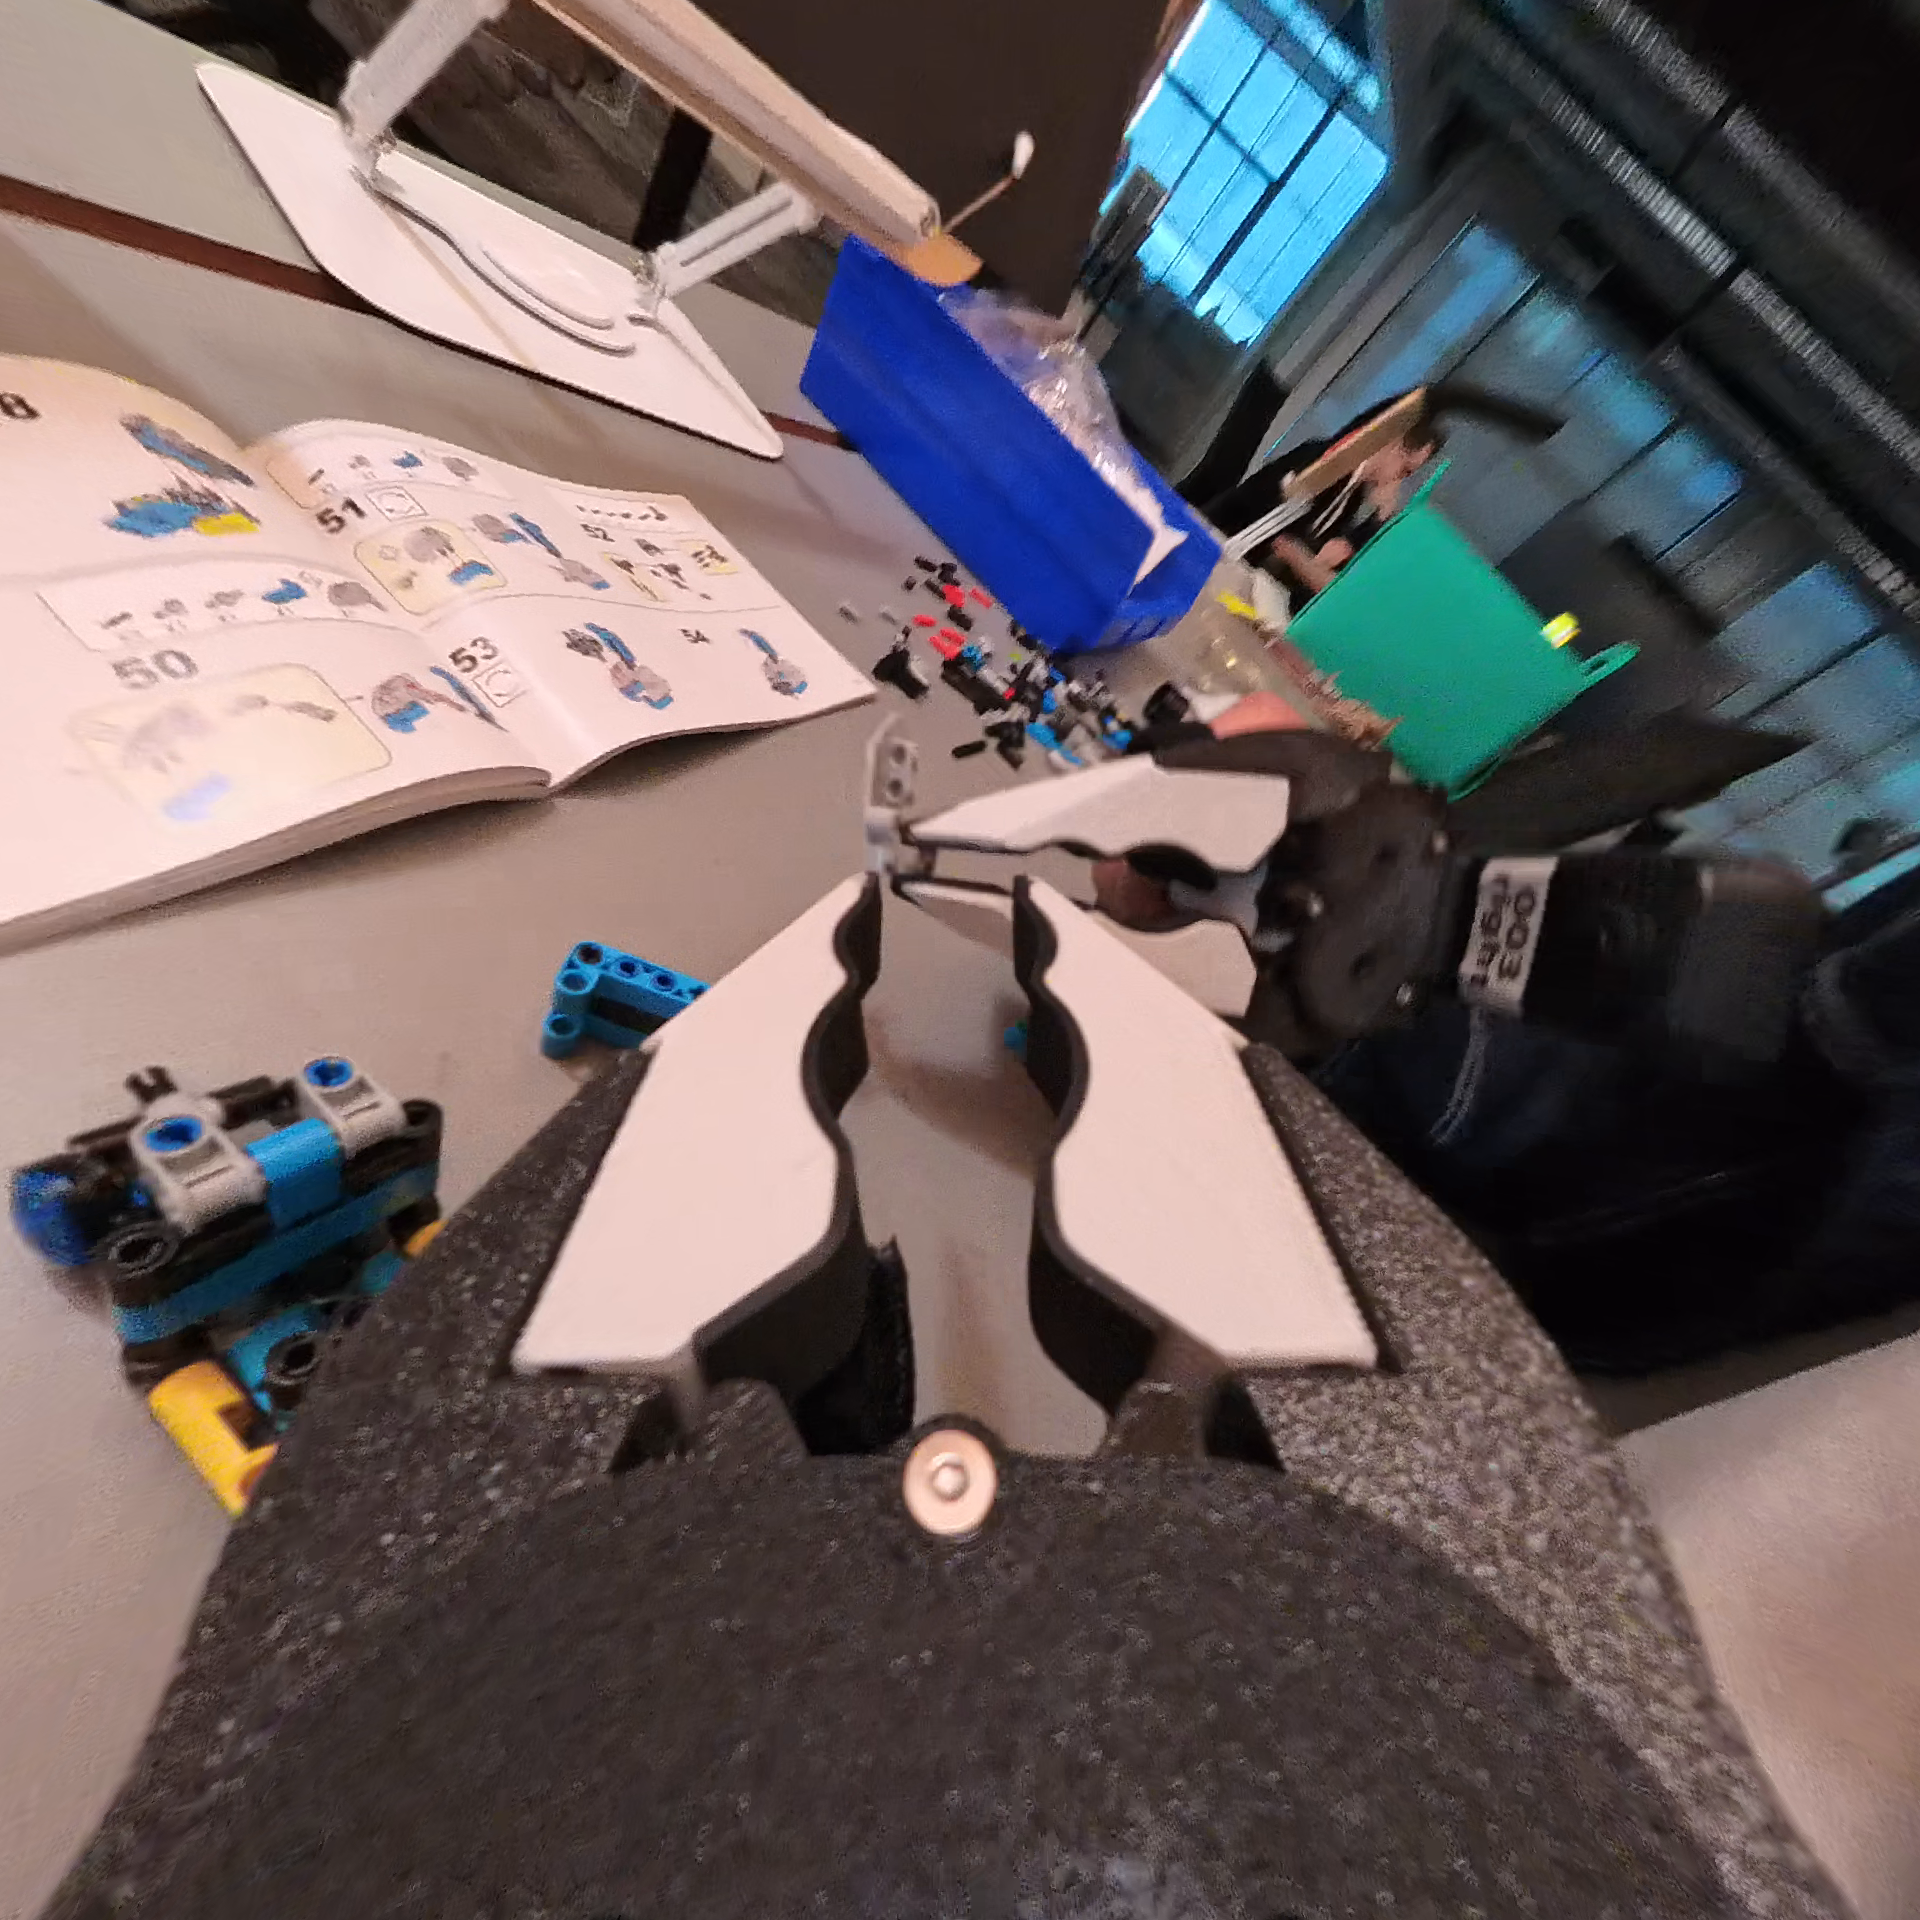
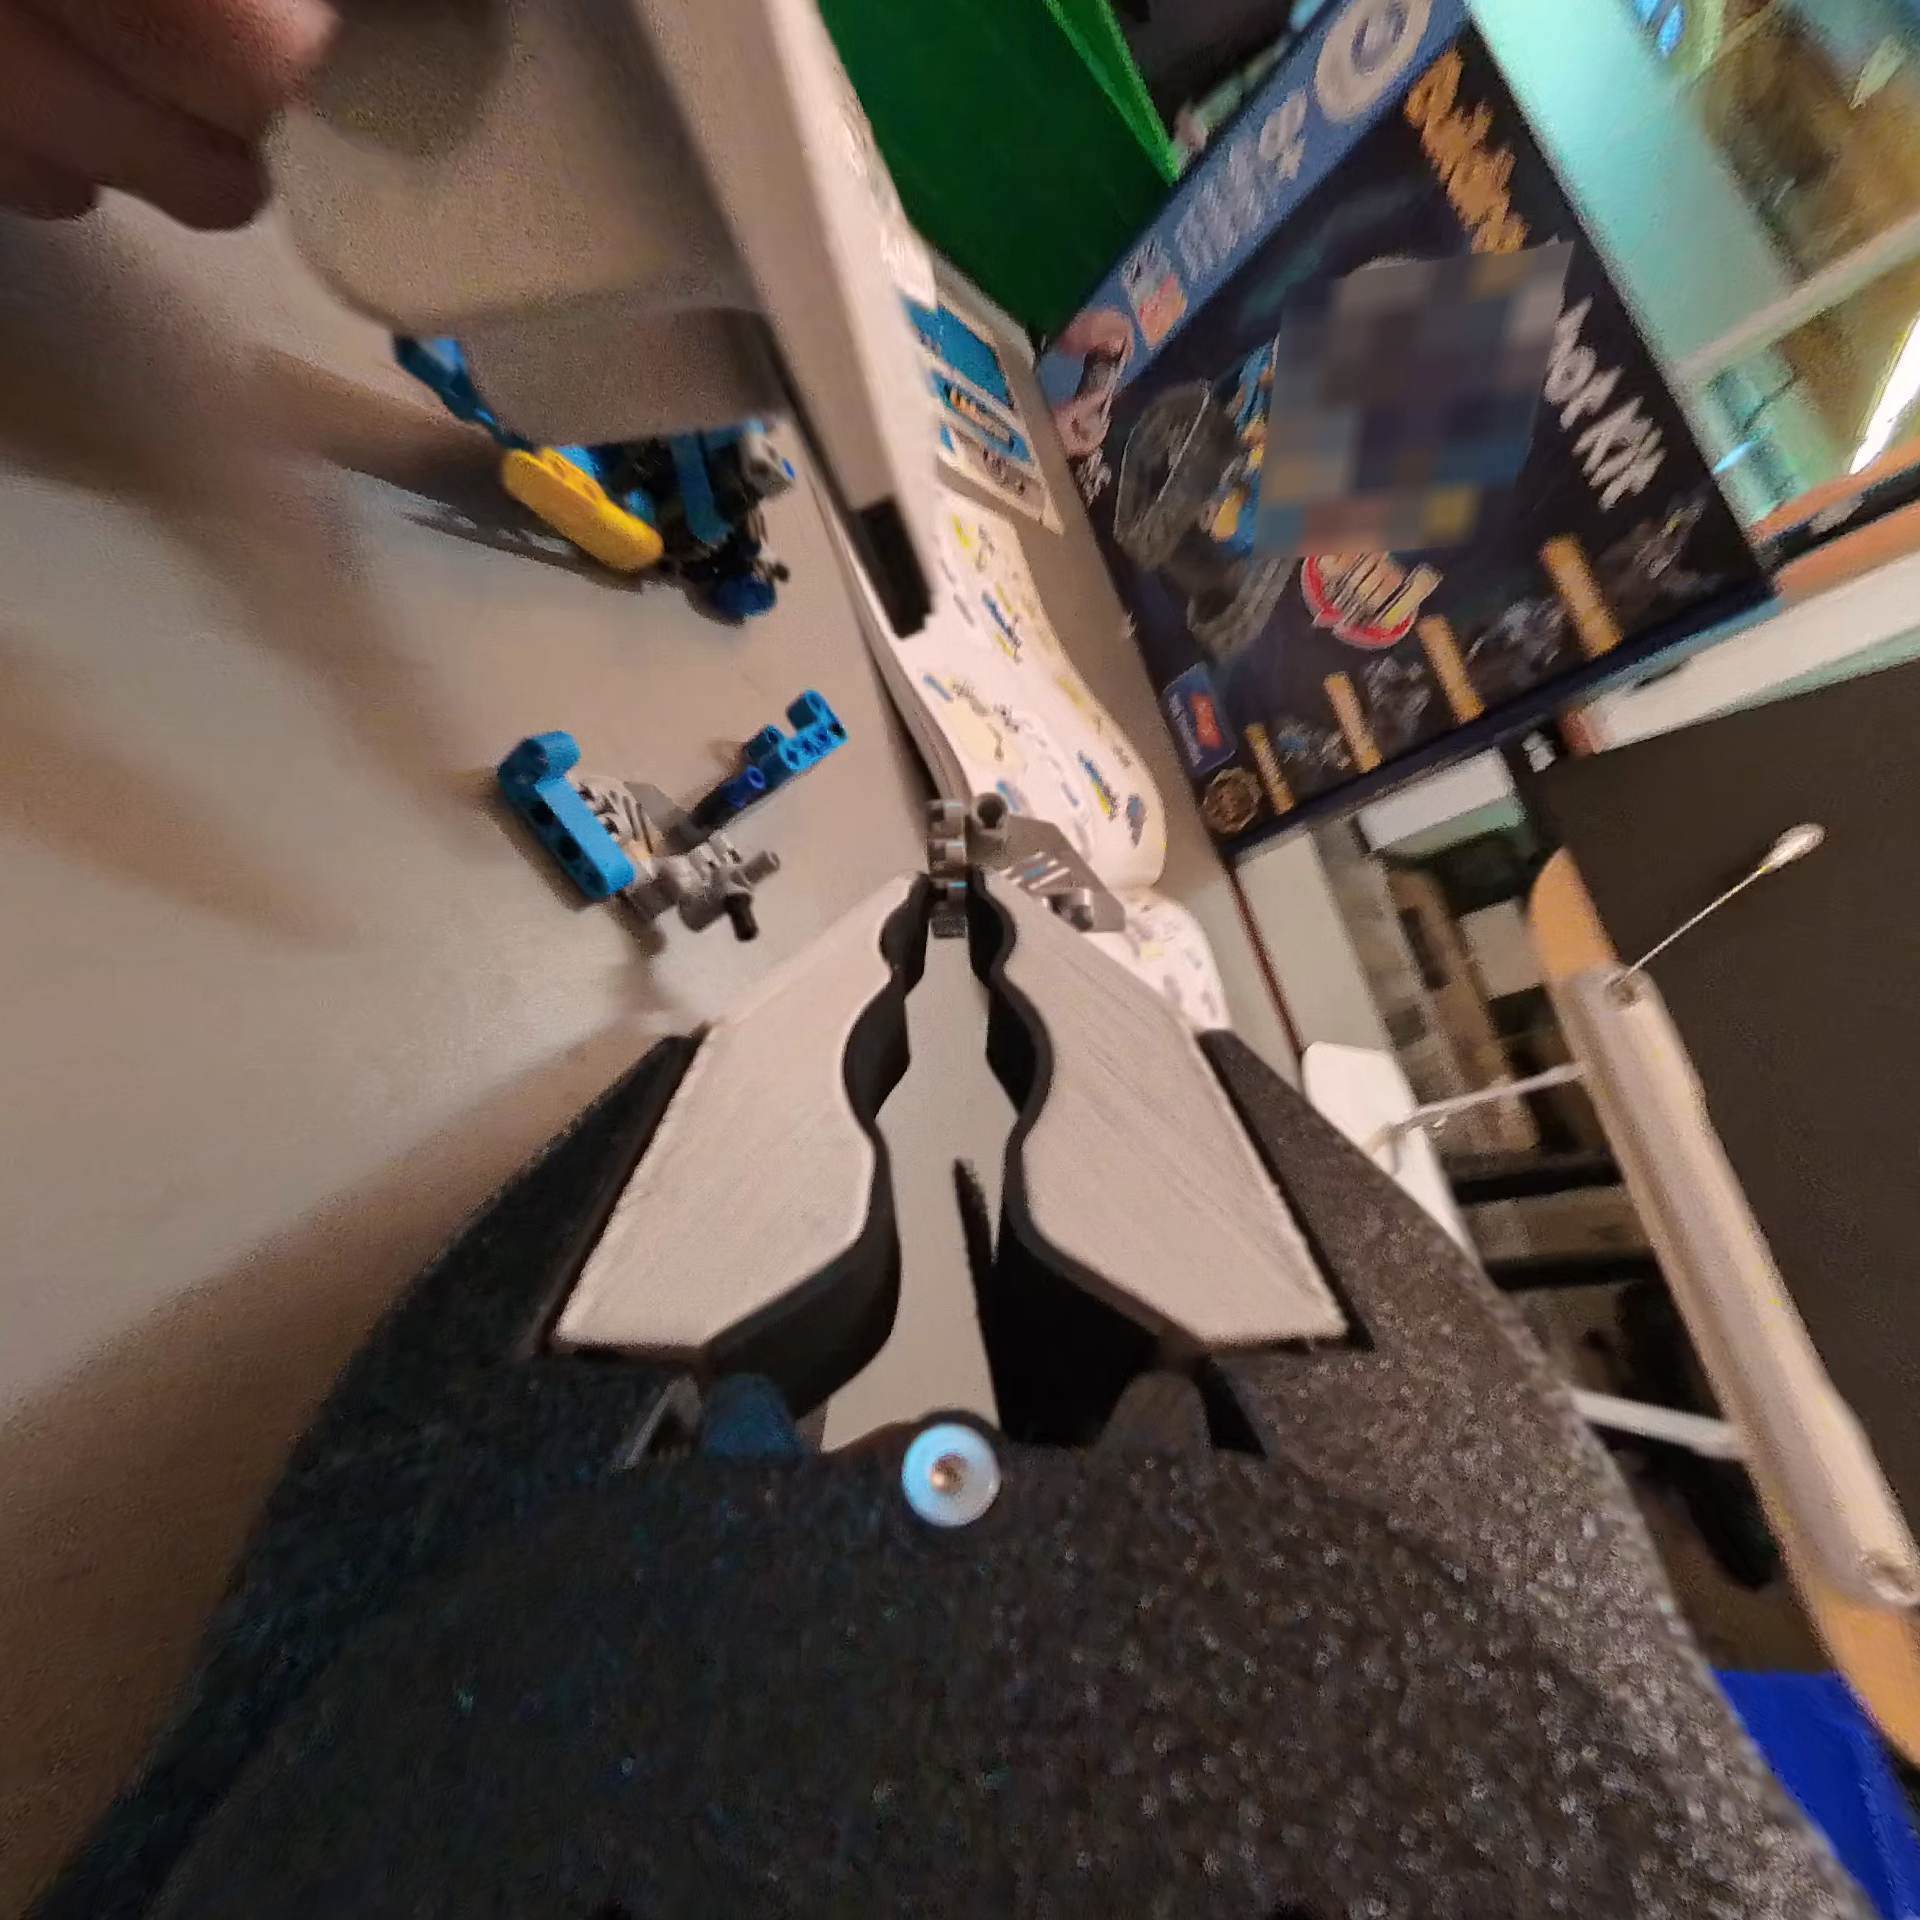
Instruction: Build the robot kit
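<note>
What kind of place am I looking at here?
Probably a workshop or office table set up for building a brick-toy model: an open instruction booklet, a half-built blue and black model, and loose small parts beside a blue bin. Large windows suggest an industrial hall.

Two grippers (image 1: 945, 888), two bins (image 1: 977, 457), one booklet (image 1: 416, 623).

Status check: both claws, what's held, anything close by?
Left claw open, empty. Right claw shut on grey brick piece, off the table. Blue beam beside left claw.

Left gripper (image 1: 948, 894) fingers apart; right gripper (image 2: 951, 899) fingers pinched together.
</note>
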The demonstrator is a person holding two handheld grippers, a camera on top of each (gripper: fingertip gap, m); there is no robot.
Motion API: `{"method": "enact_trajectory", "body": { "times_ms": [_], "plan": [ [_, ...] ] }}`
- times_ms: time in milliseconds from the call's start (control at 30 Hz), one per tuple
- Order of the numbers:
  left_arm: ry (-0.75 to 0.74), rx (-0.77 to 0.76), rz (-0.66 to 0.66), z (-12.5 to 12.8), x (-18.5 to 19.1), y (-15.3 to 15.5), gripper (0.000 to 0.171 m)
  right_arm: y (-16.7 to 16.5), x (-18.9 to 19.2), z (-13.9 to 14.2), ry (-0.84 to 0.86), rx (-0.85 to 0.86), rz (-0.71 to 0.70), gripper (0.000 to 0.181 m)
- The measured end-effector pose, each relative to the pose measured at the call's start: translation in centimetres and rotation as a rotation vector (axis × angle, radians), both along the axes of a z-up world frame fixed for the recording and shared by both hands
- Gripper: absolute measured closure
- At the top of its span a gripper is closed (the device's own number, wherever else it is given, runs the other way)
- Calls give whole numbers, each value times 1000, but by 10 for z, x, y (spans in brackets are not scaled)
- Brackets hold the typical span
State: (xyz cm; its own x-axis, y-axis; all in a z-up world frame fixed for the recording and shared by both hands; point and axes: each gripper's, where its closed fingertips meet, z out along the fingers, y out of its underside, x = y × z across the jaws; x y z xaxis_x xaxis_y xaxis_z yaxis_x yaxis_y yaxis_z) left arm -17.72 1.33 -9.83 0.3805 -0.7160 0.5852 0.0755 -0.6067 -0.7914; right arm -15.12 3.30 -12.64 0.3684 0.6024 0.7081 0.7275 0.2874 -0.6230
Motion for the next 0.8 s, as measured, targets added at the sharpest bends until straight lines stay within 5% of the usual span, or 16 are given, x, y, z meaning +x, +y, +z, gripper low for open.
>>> {"method": "enact_trajectory", "body": {
  "times_ms": [333, 467, 800],
  "plan": [
    [-62, -110, -165, -3, 13, -21, 138, -59, -25, 13, -116, 147, 229, 175],
    [-75, -92, -216, 1, 17, -30, 155, -63, -26, 13, -164, 196, 225, 175],
    [-62, 31, -267, 11, 19, -41, 164, -70, -24, 27, -70, 186, 229, 175]
  ]
}}
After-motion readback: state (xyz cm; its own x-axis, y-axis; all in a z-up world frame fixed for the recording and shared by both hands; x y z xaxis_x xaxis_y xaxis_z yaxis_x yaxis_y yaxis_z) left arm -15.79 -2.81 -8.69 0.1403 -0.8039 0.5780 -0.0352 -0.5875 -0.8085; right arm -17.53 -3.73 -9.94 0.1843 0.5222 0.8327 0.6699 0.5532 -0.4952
